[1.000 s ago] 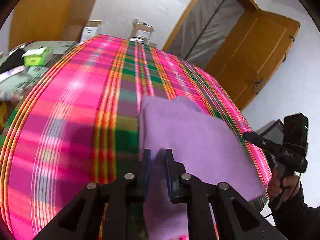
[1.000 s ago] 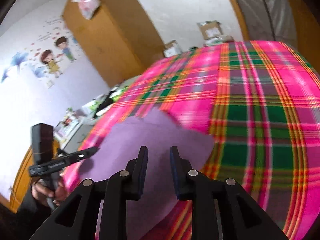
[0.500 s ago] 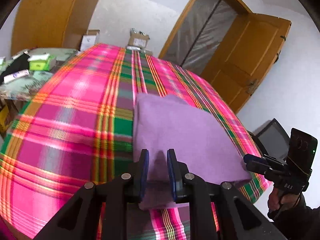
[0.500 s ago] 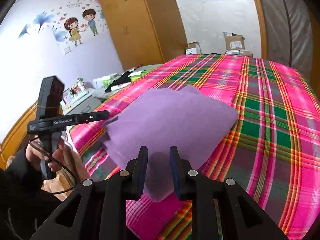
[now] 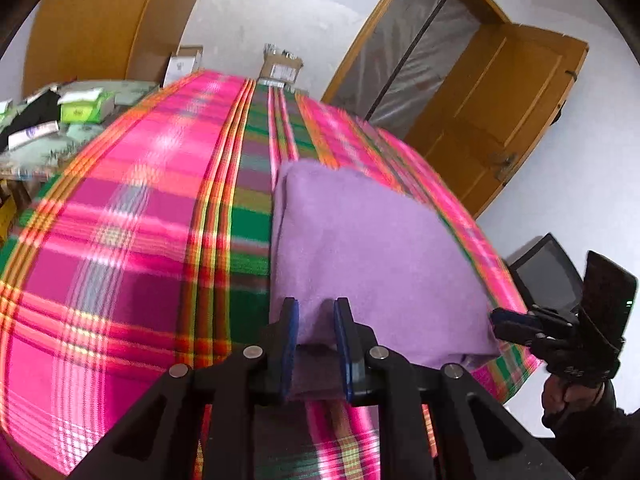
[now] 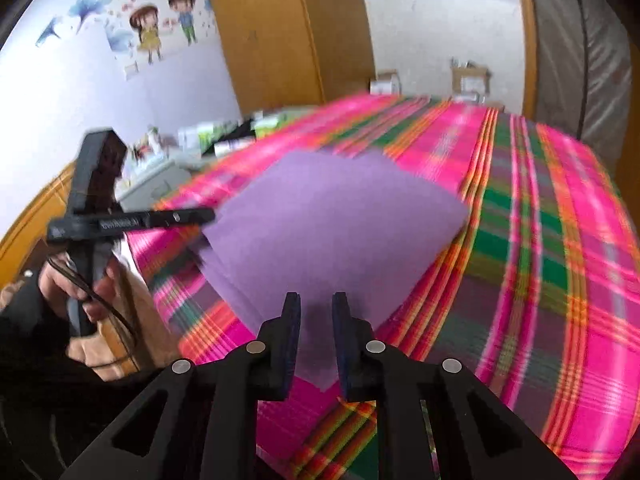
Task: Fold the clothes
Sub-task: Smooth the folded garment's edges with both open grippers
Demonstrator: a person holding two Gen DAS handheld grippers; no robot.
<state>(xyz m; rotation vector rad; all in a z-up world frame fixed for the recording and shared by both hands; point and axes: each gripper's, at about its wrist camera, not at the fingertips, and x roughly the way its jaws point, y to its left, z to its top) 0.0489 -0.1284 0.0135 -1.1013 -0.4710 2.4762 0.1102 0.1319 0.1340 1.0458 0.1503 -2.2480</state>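
Cloth [image 5: 372,256], lilac and folded into a thick pad, lay on the plaid blanket [image 5: 132,240] near the blanket's edge closest to us. We held the left gripper [image 5: 316,320] at the cloth's near edge, its blue-padded jaws a little apart with a fold of the cloth rising between them; whether the pads truly pinched the fabric we could not tell. We held the right gripper [image 6: 316,312] at another corner of the cloth. Its jaws had just been closing, yet a narrow gap remained, with the corner lying under and between them, and we could not tell whether they gripped it. In the left view the right gripper reached the cloth's right corner, one of our hands [image 5: 568,396] beneath it. Boxes [image 5: 280,66] stood past the cloth, beyond the blanket's far end; an open door [image 5: 504,112] was to the cloth's right.
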